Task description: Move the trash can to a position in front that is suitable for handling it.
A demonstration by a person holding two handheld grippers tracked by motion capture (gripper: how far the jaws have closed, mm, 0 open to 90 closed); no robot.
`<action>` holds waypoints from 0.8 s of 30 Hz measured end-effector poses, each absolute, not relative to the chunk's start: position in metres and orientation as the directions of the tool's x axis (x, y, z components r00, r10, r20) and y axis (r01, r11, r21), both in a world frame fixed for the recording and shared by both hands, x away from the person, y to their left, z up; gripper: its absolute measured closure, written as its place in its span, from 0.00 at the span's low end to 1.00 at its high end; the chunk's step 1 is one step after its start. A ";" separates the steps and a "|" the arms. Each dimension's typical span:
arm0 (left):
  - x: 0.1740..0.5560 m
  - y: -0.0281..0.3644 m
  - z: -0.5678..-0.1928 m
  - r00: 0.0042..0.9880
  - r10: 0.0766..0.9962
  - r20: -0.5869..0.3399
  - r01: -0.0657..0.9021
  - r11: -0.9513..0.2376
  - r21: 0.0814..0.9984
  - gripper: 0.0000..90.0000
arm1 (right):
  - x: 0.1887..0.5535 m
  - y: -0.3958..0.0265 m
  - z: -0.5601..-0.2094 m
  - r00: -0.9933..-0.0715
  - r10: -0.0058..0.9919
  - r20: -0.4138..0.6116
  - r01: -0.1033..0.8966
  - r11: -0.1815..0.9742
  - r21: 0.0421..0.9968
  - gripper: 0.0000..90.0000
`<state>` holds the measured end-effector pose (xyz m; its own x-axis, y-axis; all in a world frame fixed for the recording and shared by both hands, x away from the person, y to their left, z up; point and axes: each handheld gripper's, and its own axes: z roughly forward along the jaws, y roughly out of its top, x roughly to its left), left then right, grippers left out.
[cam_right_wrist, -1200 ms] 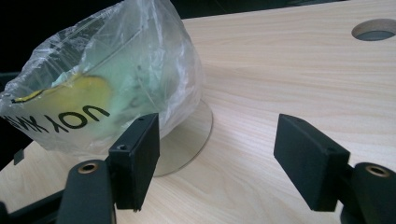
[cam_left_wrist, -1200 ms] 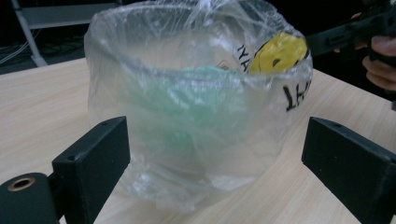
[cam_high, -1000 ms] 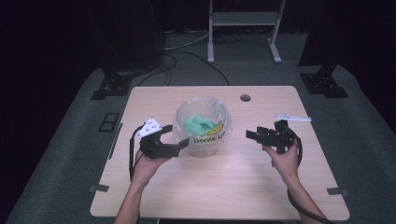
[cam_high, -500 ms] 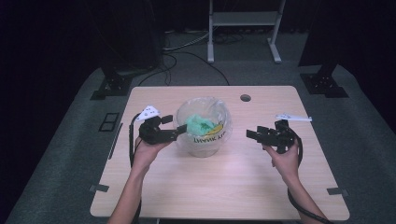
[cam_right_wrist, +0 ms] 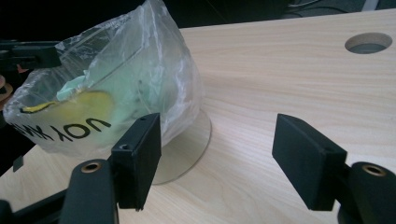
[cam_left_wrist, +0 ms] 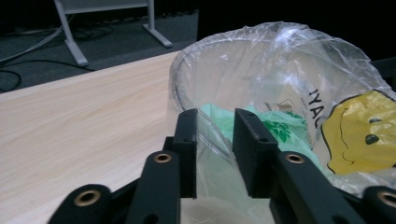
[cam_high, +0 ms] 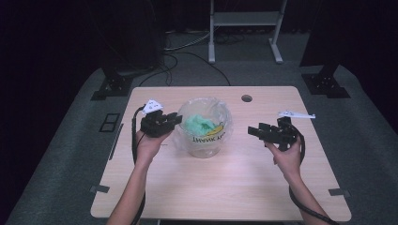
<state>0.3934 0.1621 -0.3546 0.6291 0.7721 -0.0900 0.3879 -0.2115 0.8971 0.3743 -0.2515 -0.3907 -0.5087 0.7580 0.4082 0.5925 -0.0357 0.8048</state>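
So from the high view: a clear bin (cam_high: 202, 126) sits mid-table (cam_high: 263, 178) with a plastic bag (cam_high: 220, 136) lining it, and there's green stuff (cam_high: 198, 124) inside, looks like crumpled green plastic; the bag has a yellow smiley and black lettering on it. The left gripper (cam_high: 172, 119) is right up against the bin's left rim, presumably lined up to pinch the liner edge; the right gripper (cam_high: 256, 130) hangs well off to the right, near nothing, probably just waiting its turn. A small hole (cam_high: 246, 98) sits in the tabletop behind the bin.

Left gripper view: the left gripper (cam_left_wrist: 215, 154) has its jaws part open with a narrow gap, and the bag's (cam_left_wrist: 280, 70) film runs right between them at the rim; nothing is pinched, they straddle it. Inside you can see the green wad (cam_left_wrist: 275, 128) low down, with the yellow face (cam_left_wrist: 359, 130) on the bag wall.

Right gripper view: the right gripper (cam_right_wrist: 217, 158) is wide open and holds nothing; the bin (cam_right_wrist: 107, 107) is off to the left of its jaws, clear base disc flat on the table (cam_right_wrist: 289, 84); bag loosely draped over the rim.
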 end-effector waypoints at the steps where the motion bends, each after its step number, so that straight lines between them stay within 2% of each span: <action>1: 0.393 0.162 -0.355 0.629 0.772 -0.090 0.388 -0.211 0.897 0.83 | 0.375 -0.250 -0.389 -0.510 0.757 0.409 0.593 -0.035 0.804 0.36; 2: 0.394 0.162 -0.354 0.627 0.774 -0.088 0.387 -0.211 0.898 0.83 | 0.375 -0.250 -0.389 -0.510 0.757 0.409 0.593 -0.035 0.804 0.36; 7: 0.396 0.163 -0.349 0.625 0.777 -0.076 0.369 -0.208 0.906 0.98 | 0.382 -0.241 -0.381 -0.521 0.752 0.402 0.586 -0.027 0.810 0.36; 24: 0.394 0.164 -0.343 0.646 0.759 -0.078 0.342 -0.196 0.919 0.99 | 0.418 -0.193 -0.350 -0.562 0.728 0.392 0.574 0.002 0.819 0.36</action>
<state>0.3937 0.1642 -0.3425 0.6464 0.7590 -0.0784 0.3422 -0.1964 0.9189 0.4178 -0.1933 -0.3502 -0.5622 0.7282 0.3921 0.5741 0.0024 0.8188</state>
